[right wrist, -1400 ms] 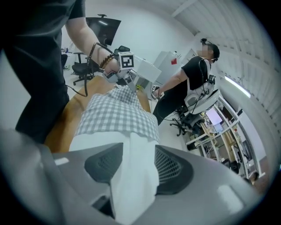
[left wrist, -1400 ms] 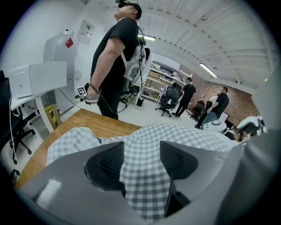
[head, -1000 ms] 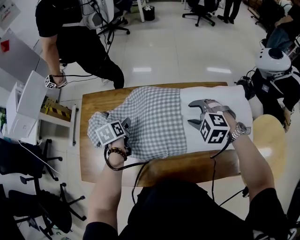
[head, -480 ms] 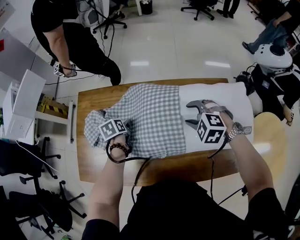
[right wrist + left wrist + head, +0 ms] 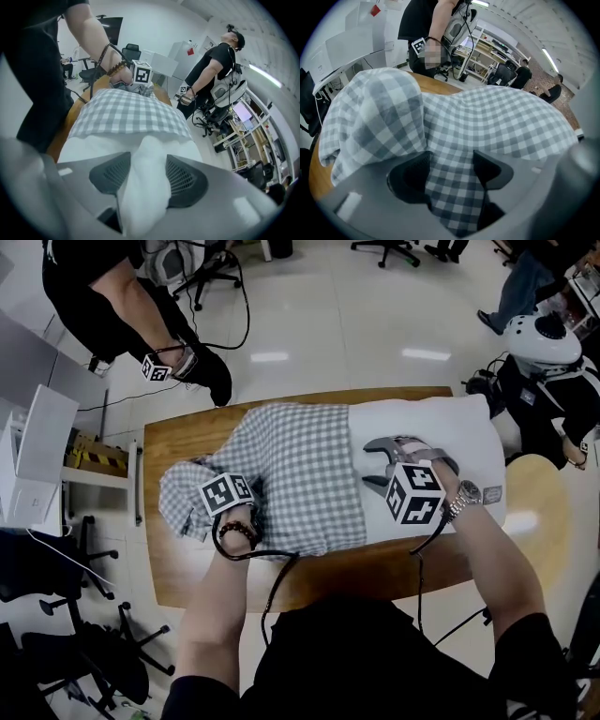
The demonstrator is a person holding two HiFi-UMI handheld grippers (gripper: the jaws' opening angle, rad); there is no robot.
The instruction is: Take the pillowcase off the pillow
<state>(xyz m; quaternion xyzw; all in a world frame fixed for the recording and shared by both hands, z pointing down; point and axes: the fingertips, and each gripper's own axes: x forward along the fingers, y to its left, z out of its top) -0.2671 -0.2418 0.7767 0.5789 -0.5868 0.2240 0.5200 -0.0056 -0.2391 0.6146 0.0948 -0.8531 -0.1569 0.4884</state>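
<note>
A white pillow (image 5: 441,432) lies on the wooden table (image 5: 187,568), its left part still inside the grey checked pillowcase (image 5: 300,474). My left gripper (image 5: 242,493) sits on the bunched left end of the case, jaws hidden under its marker cube. In the left gripper view a fold of the pillowcase (image 5: 487,117) fills the gap of the left gripper (image 5: 450,161) and touches both pads; the jaws have just been opening a little. My right gripper (image 5: 370,465) is shut on a ridge of the bare pillow (image 5: 143,178), close to the pillowcase (image 5: 126,115) hem.
A standing person (image 5: 103,296) with a marker cube (image 5: 155,367) at the wrist is beyond the table's far left corner. A white cabinet (image 5: 42,451) and office chairs (image 5: 75,615) stand left. A white helmet (image 5: 539,338) and a round wooden top (image 5: 544,512) are at the right.
My left gripper has sunk lower onto the bunched case end. My right gripper has slid slightly left along the pillow. The bystander's arm has swung toward the table.
</note>
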